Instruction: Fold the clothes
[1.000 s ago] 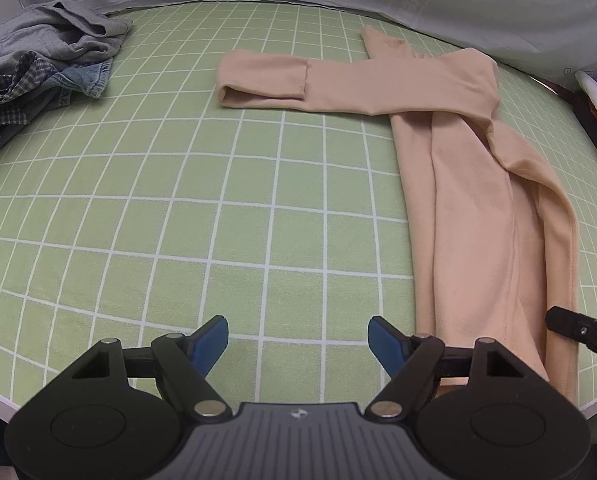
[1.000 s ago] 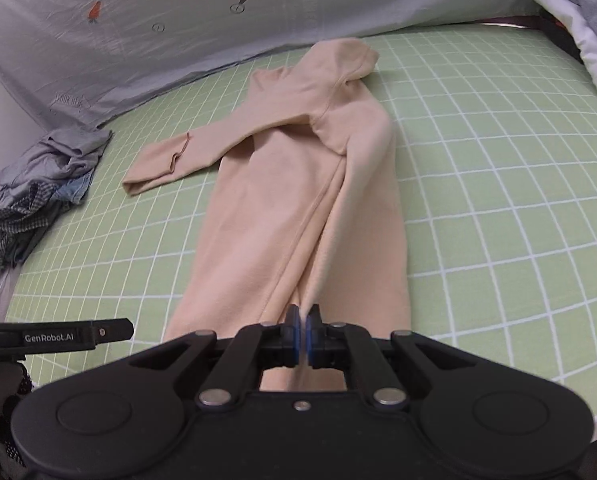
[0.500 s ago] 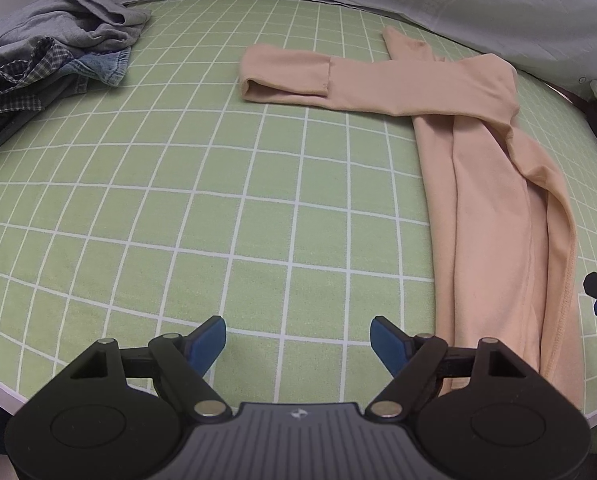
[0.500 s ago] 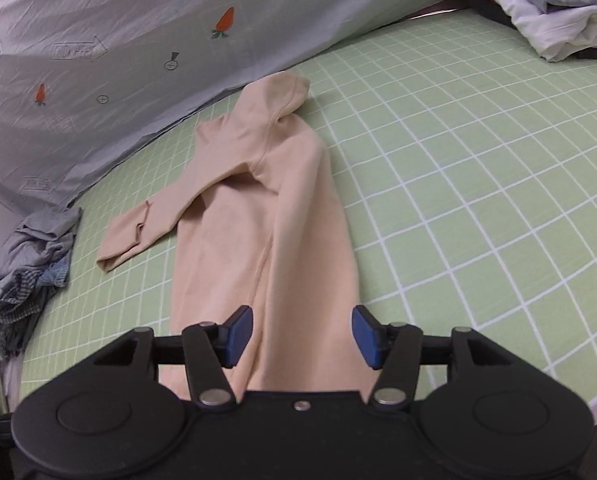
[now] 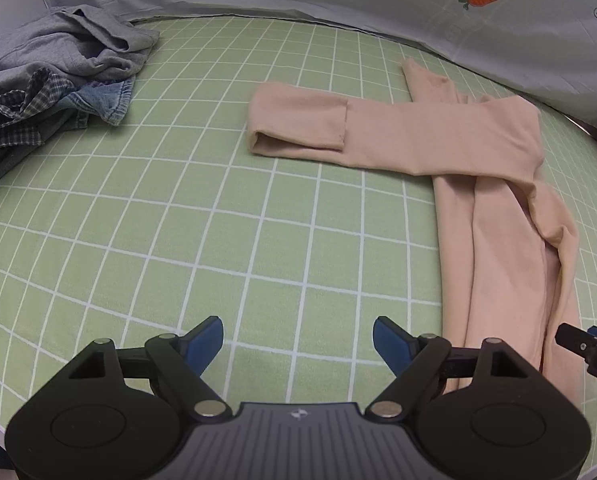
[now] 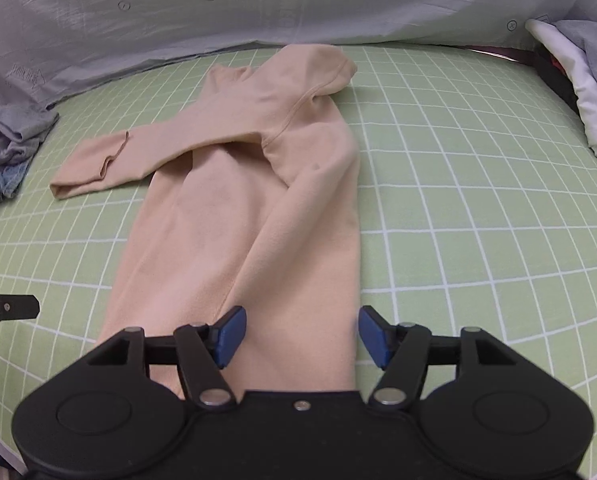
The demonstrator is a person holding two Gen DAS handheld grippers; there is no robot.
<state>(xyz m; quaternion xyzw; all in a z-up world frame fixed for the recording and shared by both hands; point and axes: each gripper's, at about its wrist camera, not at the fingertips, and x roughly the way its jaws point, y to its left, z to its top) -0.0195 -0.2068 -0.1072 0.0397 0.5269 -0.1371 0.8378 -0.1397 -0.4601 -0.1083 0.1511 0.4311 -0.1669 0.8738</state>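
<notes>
Across the green checked sheet (image 6: 458,200) lies the beige hooded top (image 6: 258,208), its body folded into a long narrow strip that runs from the near edge toward the grey printed cloth (image 6: 178,8) at the back. One sleeve (image 5: 338,128) reaches sideways over bare sheet, its cuff turned back; the hood sits at the far end.

Seen from the right wrist, the right gripper (image 6: 300,334) hangs over the strip's near end, its jaws opening, the beige cloth between them but touched by neither blue pad. The left gripper (image 5: 298,344) is over bare sheet just beside the strip's long edge, jaws opening wide with nothing between them.

Wide open sheet lies to both sides of the top. A crumpled clothes pile (image 5: 50,92) sits at the far left edge, white and grey garments (image 6: 578,72) at the far right.
</notes>
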